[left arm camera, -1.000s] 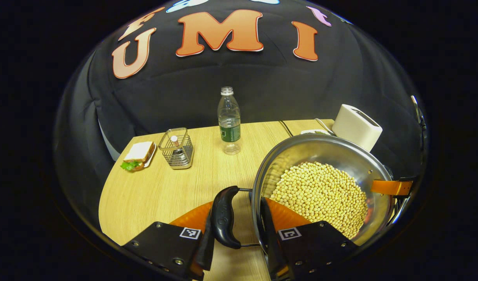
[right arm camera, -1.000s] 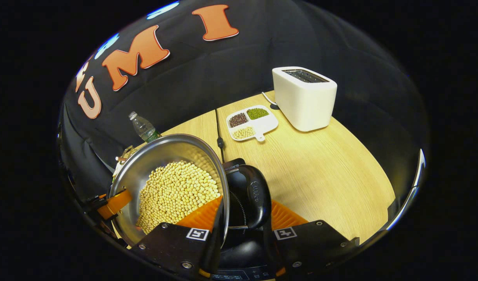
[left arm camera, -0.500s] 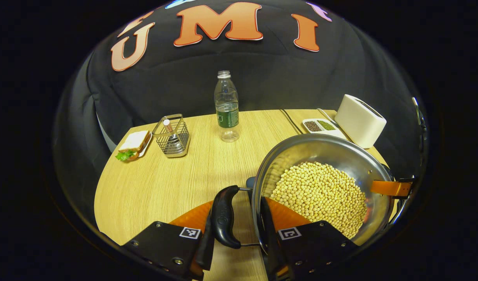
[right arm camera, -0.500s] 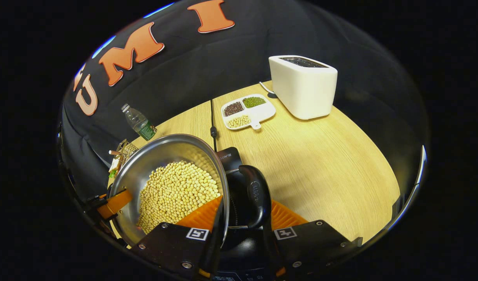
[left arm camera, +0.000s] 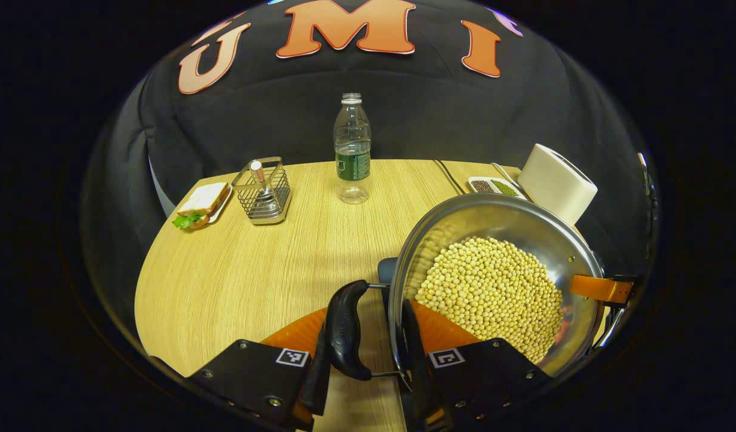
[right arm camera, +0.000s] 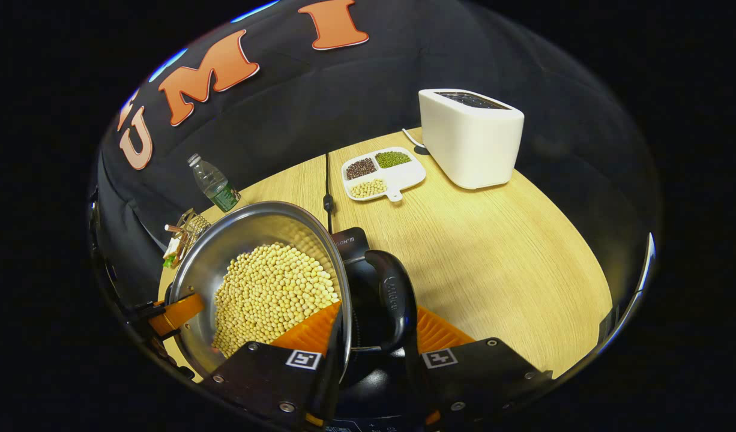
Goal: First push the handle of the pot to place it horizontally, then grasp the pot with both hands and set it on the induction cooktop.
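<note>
Your left gripper (left arm camera: 368, 366) has its jaws closed across one side of the pot (left arm camera: 494, 282): one finger lies outside the black loop handle (left arm camera: 346, 330), the other inside the steel rim. Your right gripper (right arm camera: 373, 366) grips the opposite side the same way — one finger inside the rim, one outside the second black handle (right arm camera: 394, 306). In the left gripper view the right gripper's finger shows at the far rim. The pot is a round, polished stainless-steel vessel holding a heap of small, round, pale yellow beans (left arm camera: 491, 294). Both handles are smooth moulded plastic on thin wire stems; each carries embossed lettering too small to read. The pot sits over the glossy black induction cooktop (right arm camera: 350, 243), whose corner bears small pale print that cannot be read; whether the base touches the glass cannot be told. The bench (right arm camera: 494, 258) is light wood-grain laminate. On it stand a white rounded-box toaster (right arm camera: 471, 138), a white three-compartment dish (right arm camera: 384, 174) of dark, green and pale grains, a clear plastic bottle (left arm camera: 352, 150) with a green label, a wire-mesh caddy (left arm camera: 263, 192) and a sandwich (left arm camera: 201, 201) on a small plate.
</note>
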`<state>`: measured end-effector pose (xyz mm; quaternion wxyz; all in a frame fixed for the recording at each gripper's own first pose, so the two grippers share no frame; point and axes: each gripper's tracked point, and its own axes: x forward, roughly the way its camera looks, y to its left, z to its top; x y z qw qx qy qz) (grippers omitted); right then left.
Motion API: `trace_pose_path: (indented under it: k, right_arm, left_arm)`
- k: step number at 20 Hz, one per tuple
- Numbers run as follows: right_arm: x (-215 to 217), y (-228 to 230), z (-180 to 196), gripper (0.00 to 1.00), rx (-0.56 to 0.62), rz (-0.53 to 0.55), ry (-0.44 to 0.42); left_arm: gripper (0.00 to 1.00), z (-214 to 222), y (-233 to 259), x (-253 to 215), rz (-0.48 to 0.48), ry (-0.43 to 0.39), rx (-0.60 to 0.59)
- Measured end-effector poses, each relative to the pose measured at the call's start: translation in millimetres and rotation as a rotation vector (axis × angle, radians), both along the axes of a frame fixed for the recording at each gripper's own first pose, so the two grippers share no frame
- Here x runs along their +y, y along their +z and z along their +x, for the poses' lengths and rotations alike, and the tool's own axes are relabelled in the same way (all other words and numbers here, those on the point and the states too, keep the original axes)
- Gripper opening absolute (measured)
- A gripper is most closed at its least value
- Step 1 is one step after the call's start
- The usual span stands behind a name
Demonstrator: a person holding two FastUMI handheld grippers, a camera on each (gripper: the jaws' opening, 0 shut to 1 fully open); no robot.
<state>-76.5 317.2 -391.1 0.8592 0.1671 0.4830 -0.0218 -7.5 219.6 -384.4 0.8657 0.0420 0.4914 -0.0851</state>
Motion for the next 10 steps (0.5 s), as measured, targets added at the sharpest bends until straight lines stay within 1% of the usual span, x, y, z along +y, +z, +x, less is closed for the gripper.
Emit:
trace_pose_path:
  k: [1, 2, 3, 4, 5, 6, 7, 8, 9, 10]
  right_arm:
    - [-1, 0, -1, 0.48, 0.0, -0.01, 0.001]
    - [-2, 1, 0, 0.52, -0.005, -0.027, 0.009]
    - [-7, 5, 0, 0.51, -0.018, -0.059, 0.019]
    - [-12, 10, 4, 0.6, -0.038, -0.092, 0.029]
    - [-17, 17, 5, 0.63, -0.062, -0.118, 0.037]
    - [-19, 23, 4, 0.7, -0.081, -0.131, 0.044]
    - [-23, 29, 3, 0.73, -0.093, -0.137, 0.046]
    - [-26, 36, 3, 0.79, -0.103, -0.136, 0.042]
    - [-30, 43, 2, 0.82, -0.116, -0.142, 0.034]
    - [-38, 52, 3, 0.84, -0.133, -0.164, 0.026]
  left_arm:
    - [0.58, -4, -3, 1, -0.006, 0.005, 0.023]
    - [0.58, -6, 0, 1, -0.013, 0.008, 0.039]
    - [0.63, -4, 0, -1, -0.016, -0.001, 0.037]
    - [0.64, -2, 3, 0, -0.016, -0.01, 0.033]
    - [0.63, -2, 10, 3, -0.016, -0.017, 0.023]
    - [0.65, -2, 14, 5, -0.015, -0.024, 0.016]
    - [0.72, -5, 22, 9, -0.019, -0.023, 0.01]
    - [0.74, -6, 30, 12, -0.026, -0.02, 0.001]
    - [0.78, -5, 39, 15, -0.038, -0.018, -0.012]
    - [0.78, -2, 49, 18, -0.04, -0.017, -0.031]
